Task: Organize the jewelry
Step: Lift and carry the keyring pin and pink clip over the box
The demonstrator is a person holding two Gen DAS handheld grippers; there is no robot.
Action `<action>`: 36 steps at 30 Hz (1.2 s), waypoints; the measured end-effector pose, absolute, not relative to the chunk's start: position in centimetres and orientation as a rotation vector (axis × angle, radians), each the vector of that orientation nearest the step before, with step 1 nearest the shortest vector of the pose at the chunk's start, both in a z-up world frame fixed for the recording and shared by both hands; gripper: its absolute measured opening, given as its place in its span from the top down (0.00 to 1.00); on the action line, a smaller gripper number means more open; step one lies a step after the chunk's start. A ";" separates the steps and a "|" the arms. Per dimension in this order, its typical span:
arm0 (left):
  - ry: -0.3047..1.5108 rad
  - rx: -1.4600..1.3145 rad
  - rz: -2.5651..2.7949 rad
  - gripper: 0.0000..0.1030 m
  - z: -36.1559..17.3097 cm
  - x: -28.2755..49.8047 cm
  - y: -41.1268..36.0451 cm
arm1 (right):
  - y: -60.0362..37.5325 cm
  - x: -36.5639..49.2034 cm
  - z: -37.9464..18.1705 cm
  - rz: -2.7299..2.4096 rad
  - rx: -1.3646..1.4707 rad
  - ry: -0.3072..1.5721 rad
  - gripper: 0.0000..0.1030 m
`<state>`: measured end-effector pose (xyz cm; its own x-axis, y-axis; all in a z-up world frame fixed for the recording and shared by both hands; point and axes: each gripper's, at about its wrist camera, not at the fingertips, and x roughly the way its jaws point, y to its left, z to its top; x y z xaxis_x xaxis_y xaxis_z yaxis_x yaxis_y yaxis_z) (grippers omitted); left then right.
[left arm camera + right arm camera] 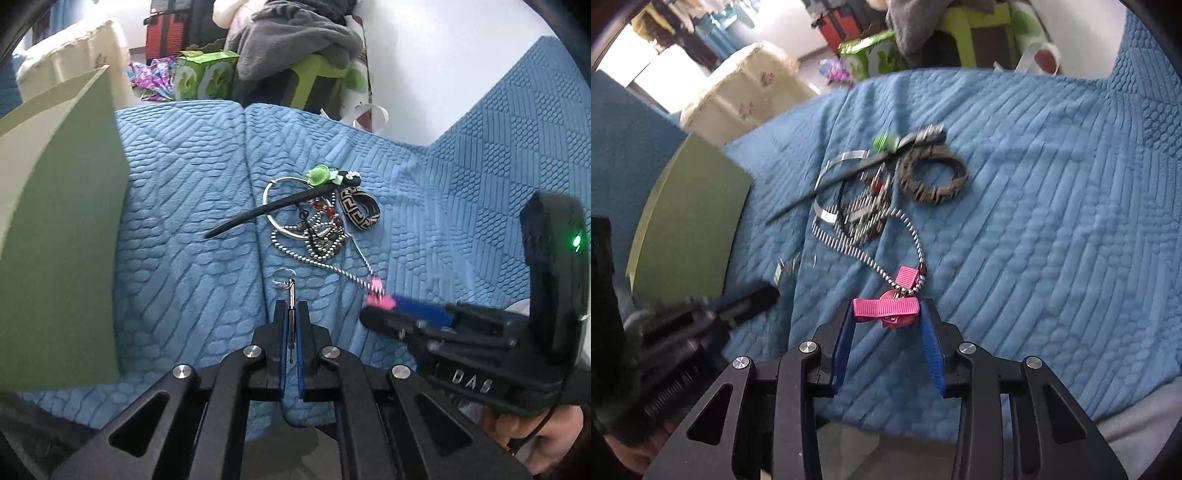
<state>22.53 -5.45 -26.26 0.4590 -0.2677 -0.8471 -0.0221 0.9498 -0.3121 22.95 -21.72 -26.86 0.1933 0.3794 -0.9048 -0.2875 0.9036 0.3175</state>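
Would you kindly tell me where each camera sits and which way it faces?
Left wrist: on the left gripper, aimed down at the blue cover; its shut fingers pinch a small metal clip; right gripper at right.
Right wrist: on the right gripper, aimed down; fingers clamp a pink bow.
Shared: jewelry pile, green board.

A tangle of jewelry lies on the blue quilted cover [177, 192]. A black hair stick [271, 208] with a green flower top slants across a silver bangle [280, 206]. Just right of the bangle sits a black-and-gold patterned band [360, 214]. A silver ball chain [317, 254] heaps below the bangle among red beads and trails toward a pink ribbon clip [885, 307]. A small metal clasp with a ring [290, 288] sits apart, below the heap.
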 end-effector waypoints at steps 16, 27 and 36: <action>1.052 -0.338 -0.133 0.99 -23.0 19.1 -3.6 | -21.0 19.7 -24.7 0.457 0.047 1.329 0.68; 0.937 -0.369 -0.152 0.99 -15.2 20.2 -1.0 | -21.3 20.6 -15.3 0.391 0.033 1.142 0.68; 0.804 -0.284 -0.182 0.99 -6.6 21.8 2.3 | -19.5 22.8 -5.7 0.387 0.042 0.940 0.68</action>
